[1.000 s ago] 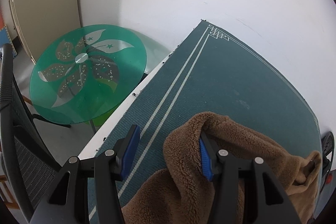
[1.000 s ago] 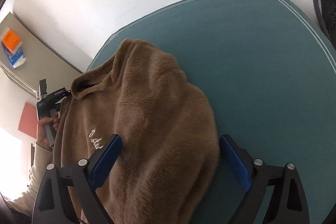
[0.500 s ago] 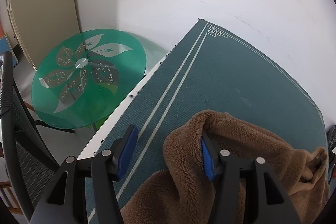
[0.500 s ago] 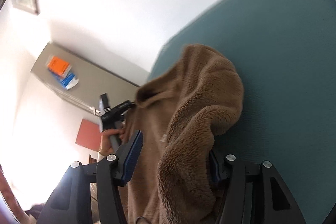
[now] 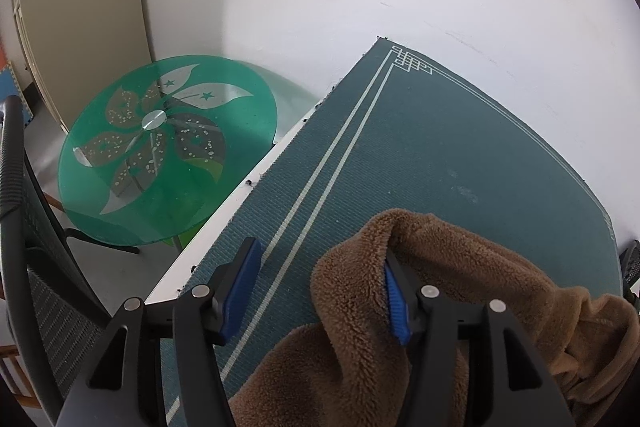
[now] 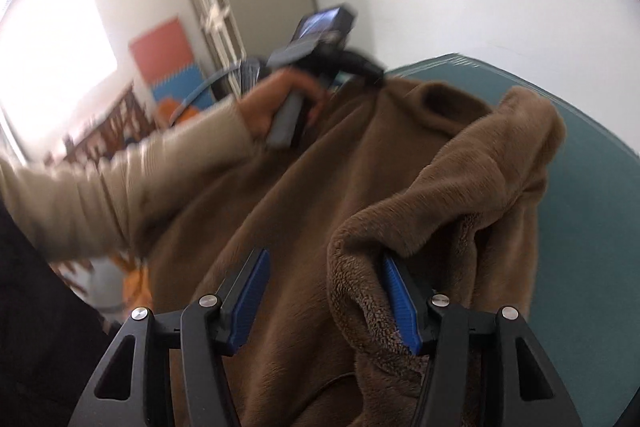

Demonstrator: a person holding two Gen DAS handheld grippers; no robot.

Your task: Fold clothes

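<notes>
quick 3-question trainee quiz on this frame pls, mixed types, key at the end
1. True or false: the brown fleece garment lies flat and fully folded on the green mat.
2. What stands beside the mat's long striped edge? A) a round green glass table B) a laundry basket C) an ironing board
3. In the left wrist view, which finger of the left gripper does the fleece hang over, and do both pads press it?

Key
1. False: it is bunched and lifted.
2. A
3. The right-hand finger. No: the jaws stand apart, and bare mat shows beside the other pad.
</notes>
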